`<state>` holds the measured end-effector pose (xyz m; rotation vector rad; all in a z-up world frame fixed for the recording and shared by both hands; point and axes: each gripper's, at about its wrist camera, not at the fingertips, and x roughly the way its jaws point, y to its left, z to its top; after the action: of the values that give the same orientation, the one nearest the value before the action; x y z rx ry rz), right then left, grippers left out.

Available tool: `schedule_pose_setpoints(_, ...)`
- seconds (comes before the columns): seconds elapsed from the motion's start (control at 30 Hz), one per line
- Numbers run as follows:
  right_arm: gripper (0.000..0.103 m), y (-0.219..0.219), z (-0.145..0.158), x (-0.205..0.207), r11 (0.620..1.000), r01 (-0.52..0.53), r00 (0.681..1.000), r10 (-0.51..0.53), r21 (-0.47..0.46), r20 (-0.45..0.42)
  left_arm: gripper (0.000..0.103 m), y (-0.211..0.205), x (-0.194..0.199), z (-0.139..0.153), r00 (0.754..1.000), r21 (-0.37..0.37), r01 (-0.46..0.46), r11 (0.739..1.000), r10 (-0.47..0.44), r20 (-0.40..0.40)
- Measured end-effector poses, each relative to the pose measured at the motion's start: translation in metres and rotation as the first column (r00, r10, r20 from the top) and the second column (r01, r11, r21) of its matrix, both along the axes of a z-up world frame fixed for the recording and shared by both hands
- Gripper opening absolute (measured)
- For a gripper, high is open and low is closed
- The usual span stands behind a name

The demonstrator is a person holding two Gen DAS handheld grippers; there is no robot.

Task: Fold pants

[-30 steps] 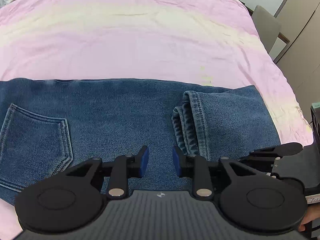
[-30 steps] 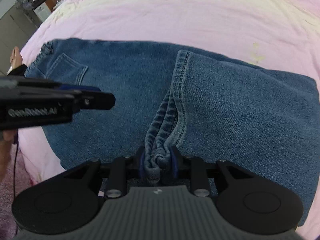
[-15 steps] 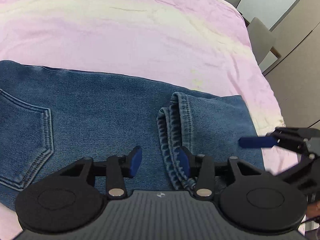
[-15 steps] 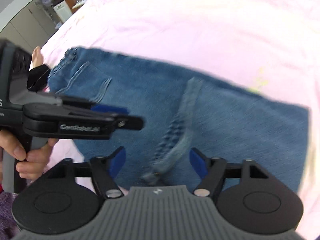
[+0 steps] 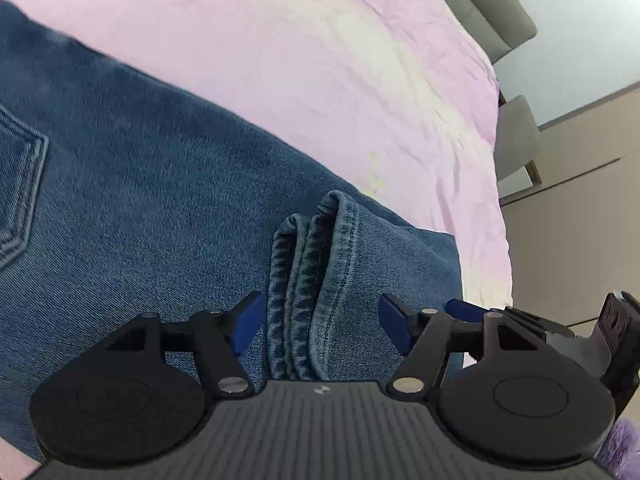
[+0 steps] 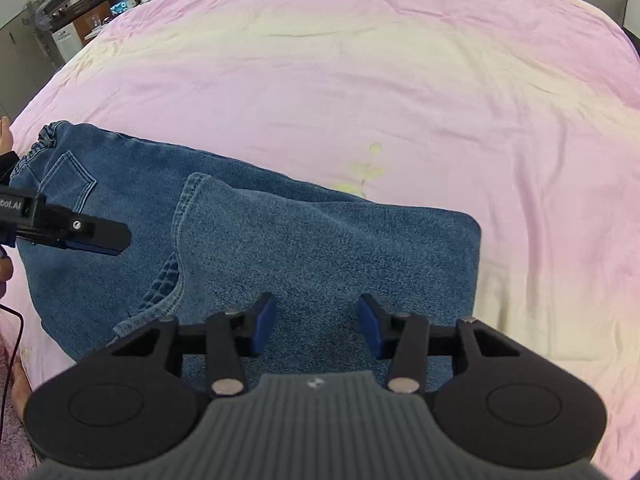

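Observation:
Blue jeans (image 5: 160, 200) lie folded on the pink bed sheet (image 5: 320, 60), the leg doubled back over the thigh. The stacked hem (image 5: 312, 280) lies between the fingers of my left gripper (image 5: 320, 324), whose jaws are opening; the pads do not press on it. My right gripper (image 6: 317, 326) hovers over the flat folded leg (image 6: 320, 240), its jaws closing with only flat denim below them. In the right wrist view the hem (image 6: 168, 280) lies to the left, and the left gripper (image 6: 116, 240) reaches in from the left edge. A back pocket (image 6: 68, 180) shows near the waistband.
The pink sheet (image 6: 360, 80) stretches far beyond the jeans. Grey chairs (image 5: 516, 136) and beige cabinets (image 5: 580, 200) stand past the bed's right edge. Furniture (image 6: 80, 20) stands at the far left corner. A person's hand (image 6: 4, 272) shows at the left edge.
My right gripper let go of the hem and moved right over the folded leg. My left gripper opened, rolled and sank until the hem lay between its fingers.

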<state>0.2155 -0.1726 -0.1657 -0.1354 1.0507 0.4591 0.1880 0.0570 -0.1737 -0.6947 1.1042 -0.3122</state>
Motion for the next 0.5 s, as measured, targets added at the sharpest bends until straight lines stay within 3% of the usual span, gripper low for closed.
schedule_pose_setpoints(0.33, 0.04, 0.06, -0.051, 0.013, 0.992, -0.097, 0.993, 0.102, 0.08, -0.067, 0.079, -0.008, 0.007, -0.028, 0.998, -0.035, -0.034, 0.999, 0.032, -0.053)
schedule_pose_setpoints(0.43, 0.035, 0.08, -0.061, 0.006, 0.99, -0.126, 0.99, 0.129, 0.057, -0.053, 0.079, -0.008, 0.007, -0.028, 0.998, -0.025, -0.032, 0.999, 0.031, -0.053)
schedule_pose_setpoints(0.5, 0.035, 0.083, -0.062, 0.004, 0.973, -0.169, 0.977, 0.187, 0.157, -0.107, 0.077, -0.011, 0.008, -0.025, 0.999, -0.013, -0.014, 1.0, 0.014, -0.04)
